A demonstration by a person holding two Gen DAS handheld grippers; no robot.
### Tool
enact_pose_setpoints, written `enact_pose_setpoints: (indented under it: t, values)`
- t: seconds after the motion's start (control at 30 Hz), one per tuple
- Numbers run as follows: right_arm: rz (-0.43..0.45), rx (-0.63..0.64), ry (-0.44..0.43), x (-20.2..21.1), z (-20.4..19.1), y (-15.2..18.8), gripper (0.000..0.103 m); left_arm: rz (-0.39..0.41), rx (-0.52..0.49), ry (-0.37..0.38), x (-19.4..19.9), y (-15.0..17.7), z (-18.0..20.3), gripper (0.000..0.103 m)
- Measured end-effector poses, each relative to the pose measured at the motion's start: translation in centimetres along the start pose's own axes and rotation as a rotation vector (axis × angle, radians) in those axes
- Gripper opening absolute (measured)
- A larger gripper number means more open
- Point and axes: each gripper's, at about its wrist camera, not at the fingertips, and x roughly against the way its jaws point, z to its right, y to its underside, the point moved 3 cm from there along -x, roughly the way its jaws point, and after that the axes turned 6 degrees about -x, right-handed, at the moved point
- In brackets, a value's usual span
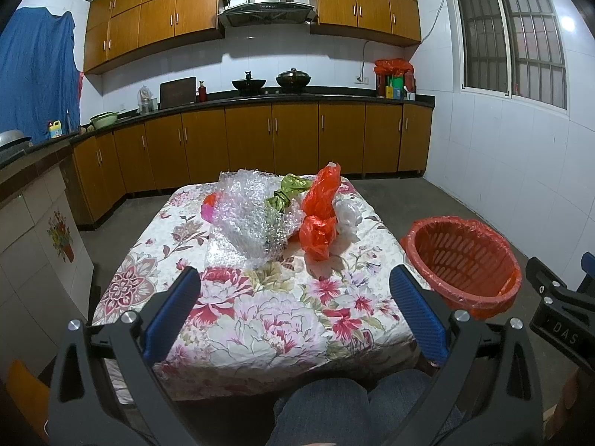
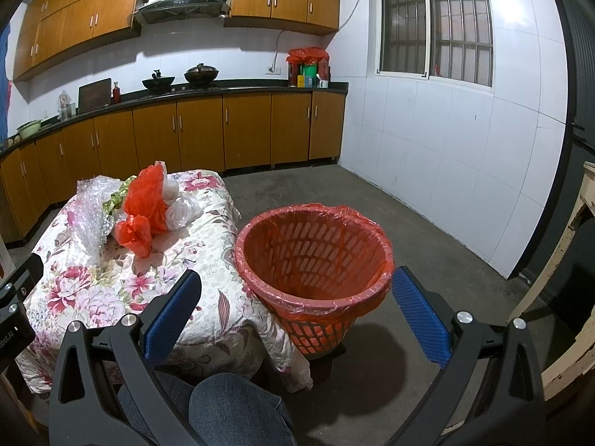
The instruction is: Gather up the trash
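Observation:
A pile of trash lies at the far half of the floral-clothed table (image 1: 260, 316): clear bubble wrap (image 1: 249, 219), a green wrapper (image 1: 290, 193), red plastic bags (image 1: 319, 215) and a white bag (image 1: 347, 212). A red lattice basket (image 1: 461, 256) lined with a red bag stands right of the table, also in the right wrist view (image 2: 316, 260). My left gripper (image 1: 297, 290) is open and empty above the table's near half. My right gripper (image 2: 297, 293) is open and empty in front of the basket. The trash also shows in the right wrist view (image 2: 145, 208).
Wooden kitchen cabinets (image 1: 260, 141) and a dark counter with woks (image 1: 271, 81) run along the back wall. A tiled wall with a window (image 2: 438, 22) is on the right. A person's knees (image 1: 334, 409) sit at the table's near edge. Bare concrete floor (image 2: 427, 241) surrounds the basket.

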Motion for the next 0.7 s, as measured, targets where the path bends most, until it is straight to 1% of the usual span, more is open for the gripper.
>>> enact_pose_setpoints:
  t: [0.7]
  values:
    - [-0.003, -0.001, 0.001, -0.30, 0.28, -0.07, 0.101, -0.005, 0.000, 0.001, -0.26, -0.01, 0.00, 0.099]
